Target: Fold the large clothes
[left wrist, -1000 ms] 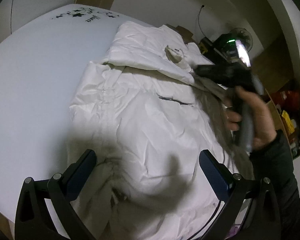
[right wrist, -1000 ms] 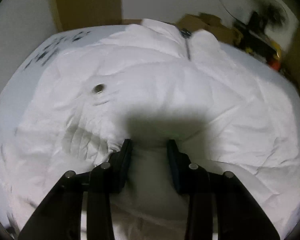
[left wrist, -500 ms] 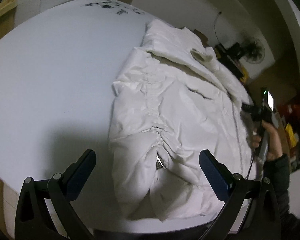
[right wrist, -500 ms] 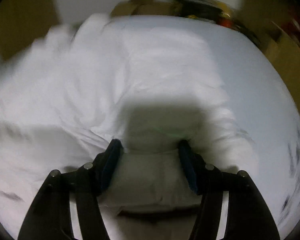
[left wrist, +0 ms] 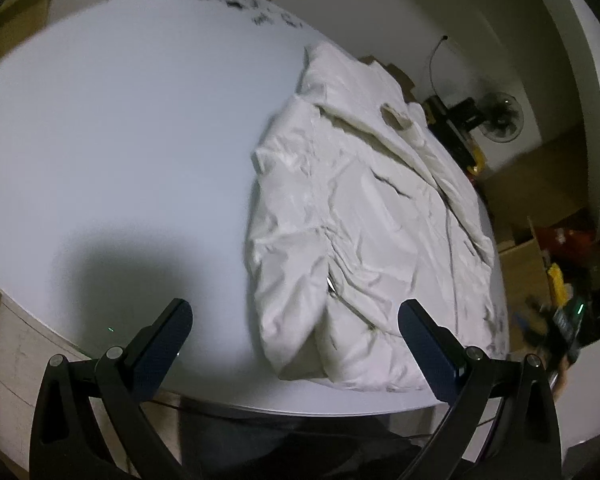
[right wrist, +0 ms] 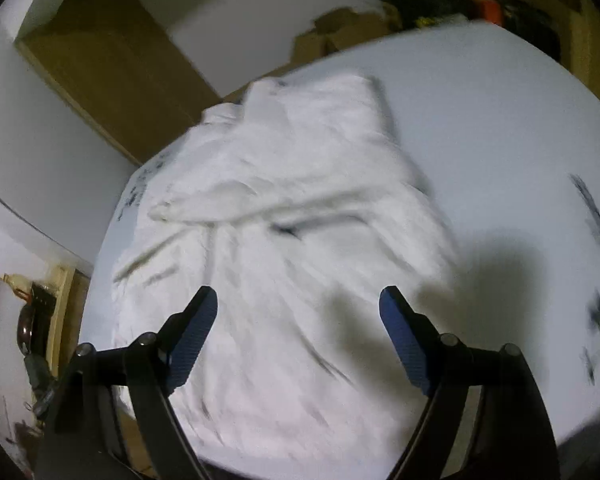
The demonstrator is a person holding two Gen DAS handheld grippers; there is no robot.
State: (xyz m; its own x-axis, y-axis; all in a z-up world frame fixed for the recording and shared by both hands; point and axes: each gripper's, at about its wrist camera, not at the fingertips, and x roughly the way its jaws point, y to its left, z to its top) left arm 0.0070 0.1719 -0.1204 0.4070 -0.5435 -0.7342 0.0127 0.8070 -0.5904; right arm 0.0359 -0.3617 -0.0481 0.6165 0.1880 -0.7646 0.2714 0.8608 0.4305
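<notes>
Fan (left wrist: 500,117) bhd jacket (left wrist: 364,216); boxes (right wrist: 332,32)

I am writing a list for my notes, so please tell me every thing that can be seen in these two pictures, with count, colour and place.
jacket: one, white, partly folded, on the right part of the table
table: one, white, with black marks at its far edge
fan: one, dark, on the floor beyond the table
cardboard boxes: several, brown, on the floor right of the table
left gripper: one, black with blue pads, open, holding nothing
right gripper: one, black with blue pads, jaws just opened, above the jacket, holding nothing
</notes>
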